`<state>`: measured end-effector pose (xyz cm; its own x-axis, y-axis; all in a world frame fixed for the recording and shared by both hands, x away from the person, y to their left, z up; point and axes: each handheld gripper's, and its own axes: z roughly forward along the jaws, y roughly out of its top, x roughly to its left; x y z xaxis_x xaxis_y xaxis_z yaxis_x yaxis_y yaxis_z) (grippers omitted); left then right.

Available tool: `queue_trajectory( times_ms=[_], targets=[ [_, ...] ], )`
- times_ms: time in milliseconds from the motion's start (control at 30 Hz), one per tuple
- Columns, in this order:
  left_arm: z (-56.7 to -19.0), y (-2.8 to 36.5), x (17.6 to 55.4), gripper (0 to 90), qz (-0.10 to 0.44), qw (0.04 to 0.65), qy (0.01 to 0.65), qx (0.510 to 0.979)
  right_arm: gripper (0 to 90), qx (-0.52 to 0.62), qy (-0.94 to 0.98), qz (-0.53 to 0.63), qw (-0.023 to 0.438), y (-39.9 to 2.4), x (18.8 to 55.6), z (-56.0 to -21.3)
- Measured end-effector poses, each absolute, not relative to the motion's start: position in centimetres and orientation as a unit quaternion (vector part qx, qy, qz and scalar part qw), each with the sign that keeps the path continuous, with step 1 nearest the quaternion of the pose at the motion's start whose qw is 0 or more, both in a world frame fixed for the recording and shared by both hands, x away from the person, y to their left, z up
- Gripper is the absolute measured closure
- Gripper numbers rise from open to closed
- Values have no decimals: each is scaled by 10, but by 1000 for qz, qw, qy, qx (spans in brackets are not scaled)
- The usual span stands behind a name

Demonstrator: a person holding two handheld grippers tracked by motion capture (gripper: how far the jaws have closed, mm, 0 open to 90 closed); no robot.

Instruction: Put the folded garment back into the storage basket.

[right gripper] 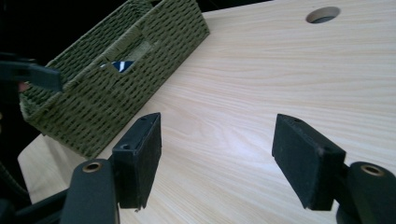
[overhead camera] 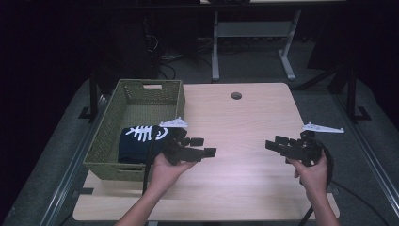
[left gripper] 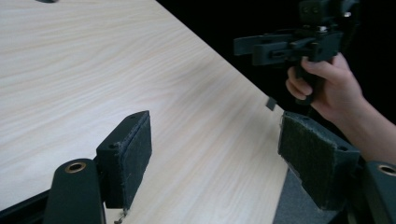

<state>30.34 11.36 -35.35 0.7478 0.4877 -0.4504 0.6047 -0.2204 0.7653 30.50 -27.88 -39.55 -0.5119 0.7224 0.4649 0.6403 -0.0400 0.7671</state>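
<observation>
A green woven basket (overhead camera: 110, 127) (right gripper: 116, 88) stands on the left part of the light wooden table (overhead camera: 244, 117). A dark folded garment (overhead camera: 136, 143) with a white fish-skeleton print lies inside it; a bit of it shows through the basket's handle slot (right gripper: 122, 65). My left gripper (overhead camera: 209, 146) (left gripper: 219, 140) hangs just right of the basket, open and empty, pointing right. Facing it from the right side is my right gripper (overhead camera: 272, 142) (right gripper: 219, 135) (left gripper: 245, 50), also open with nothing between its pads. Bare tabletop separates the two.
A round cable hole (overhead camera: 236, 95) (right gripper: 323, 14) sits near the table's far edge. Beyond the table are dark floor, desk legs (overhead camera: 215, 47) and cables. The table's right edge (left gripper: 261, 107) runs close under the right hand.
</observation>
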Motion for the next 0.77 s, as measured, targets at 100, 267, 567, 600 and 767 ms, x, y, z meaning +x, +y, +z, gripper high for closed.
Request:
queue_trajectory(
  times_ms=[100, 267, 567, 600, 767],
  targets=[
    [-358, 109, 297, 257, -58, 515, 344, 783, 328, 496, 690, 526, 42, -283, 302, -398],
    [-372, 99, 287, 256, -66, 514, 332, 788, 318, 506, 681, 527, 44, -295, 291, -408],
    [-396, 86, 263, 246, -63, 515, 309, 797, 302, 504, 693, 510, 74, -302, 257, -423],
    [-397, 86, 259, 247, -64, 517, 306, 797, 300, 503, 698, 502, 87, -302, 251, -424],
    [-413, 89, 232, 247, -61, 525, 280, 801, 301, 501, 699, 495, 125, -303, 219, -441]
  ],
)
